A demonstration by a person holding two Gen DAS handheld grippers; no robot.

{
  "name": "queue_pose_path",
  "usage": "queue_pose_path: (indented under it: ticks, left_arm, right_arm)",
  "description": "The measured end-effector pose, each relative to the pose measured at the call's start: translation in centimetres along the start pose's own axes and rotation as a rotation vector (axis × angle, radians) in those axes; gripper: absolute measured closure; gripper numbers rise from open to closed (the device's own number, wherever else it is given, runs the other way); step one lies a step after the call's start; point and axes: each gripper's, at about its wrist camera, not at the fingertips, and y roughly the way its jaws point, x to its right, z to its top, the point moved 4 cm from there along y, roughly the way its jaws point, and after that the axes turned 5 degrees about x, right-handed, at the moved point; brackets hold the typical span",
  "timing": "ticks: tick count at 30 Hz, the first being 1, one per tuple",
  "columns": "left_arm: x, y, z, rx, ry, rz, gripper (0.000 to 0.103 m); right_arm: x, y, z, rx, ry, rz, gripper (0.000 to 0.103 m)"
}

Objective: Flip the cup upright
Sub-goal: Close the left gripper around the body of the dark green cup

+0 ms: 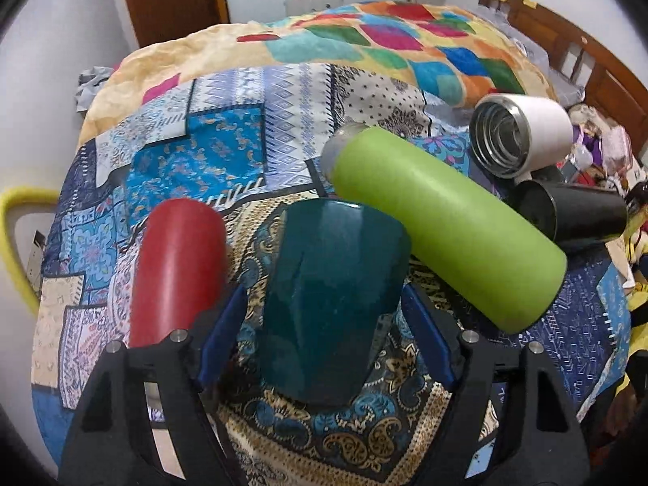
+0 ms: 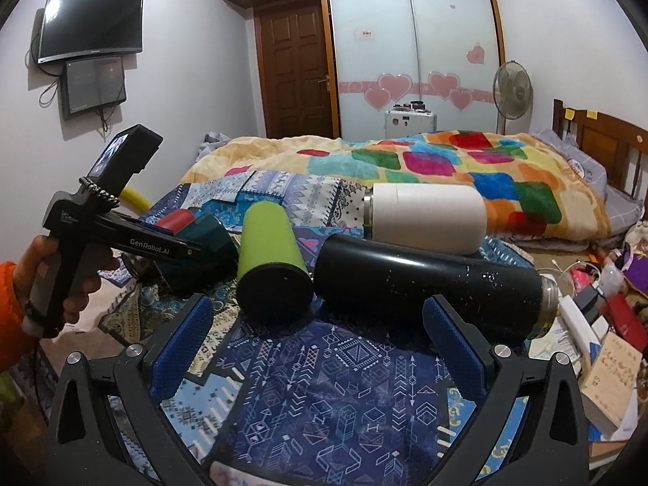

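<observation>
Bed (image 2: 546,186) carries a patterned cloth (image 1: 210,150). Teal cup (image 1: 328,299), glossy, lies on its side between the spread blue pads of the left hand-held gripper (image 1: 324,344), untouched. Right hand-held gripper (image 2: 316,348) hangs released above the cloth, grasping nothing.

Dim indoor light, fisheye edges warped, vignetted.

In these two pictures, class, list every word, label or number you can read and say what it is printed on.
"GenRobot.AI": on the side of the left hand-held gripper.
Small print on its black handle block: too small to read.
Label on the wardrobe door: too blurred to read.
Book cover: unreadable.
</observation>
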Motion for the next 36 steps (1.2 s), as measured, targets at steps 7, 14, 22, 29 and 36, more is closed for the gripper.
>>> queue_pose_path:
  ticks: [7,14,22,29,36]
  left_arm:
    - [0.5,2.7,0.0,-0.058,0.012,0.013,0.028]
    - [0.7,2.6,-0.1,-0.048,0.015,0.049,0.029]
    - [1.4,0.1,-1.6,-0.044,0.036,0.059,0.03]
    - [1.8,-0.5,-2.6,-0.056,0.033,0.058,0.03]
    - [1.7,-1.3,-3.7,-0.048,0.005,0.039,0.03]
  right_arm:
    - [0.9,0.8,-0.5,-0.012,0.023,0.013,0.0]
    - [1.4,0.8,-0.6,-0.009,0.037,0.017,0.0]
    - [1.6,0.2,-0.5,-0.001,0.048,0.018,0.0]
    - [1.4,-0.7,-0.4,0.017,0.046,0.029,0.0]
    - [1.4,-1.0,-0.6,0.015,0.037,0.014,0.0]
